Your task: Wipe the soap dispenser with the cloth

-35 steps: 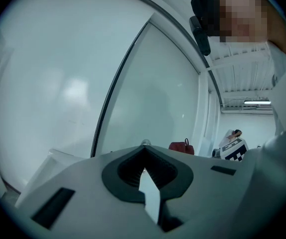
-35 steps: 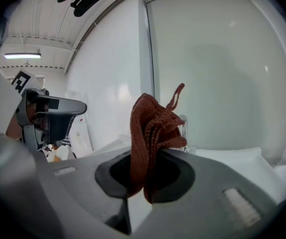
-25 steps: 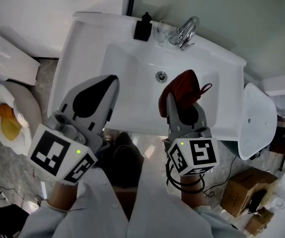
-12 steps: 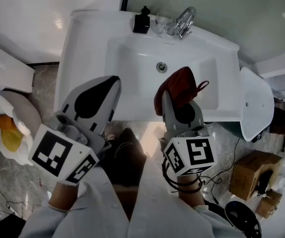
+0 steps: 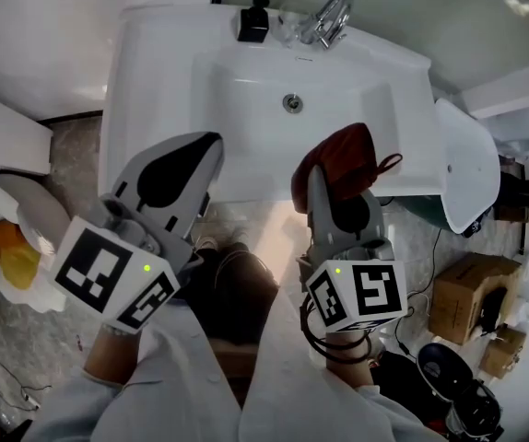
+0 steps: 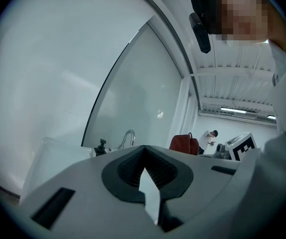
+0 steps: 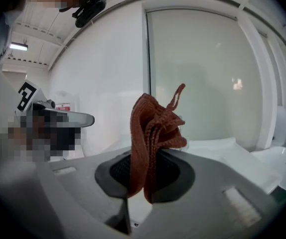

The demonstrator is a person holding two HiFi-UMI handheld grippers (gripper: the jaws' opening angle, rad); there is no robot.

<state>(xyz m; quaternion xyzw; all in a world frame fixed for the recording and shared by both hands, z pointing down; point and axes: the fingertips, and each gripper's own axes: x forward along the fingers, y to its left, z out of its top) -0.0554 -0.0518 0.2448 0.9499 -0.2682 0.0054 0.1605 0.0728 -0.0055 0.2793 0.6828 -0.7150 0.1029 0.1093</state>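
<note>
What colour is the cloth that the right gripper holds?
Rust red; the cloth shows best in the right gripper view.

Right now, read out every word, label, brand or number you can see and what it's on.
No text can be read here.
Left gripper and right gripper: square black-and-white marker patterns only, no letters.
Red-and-white sign in the background of the right gripper view: too small to read.
Soap dispenser: no label visible.
Cloth: no printed tag visible.

Rust-red cloth, black soap dispenser, white sink (marker cubes black-and-white).
</note>
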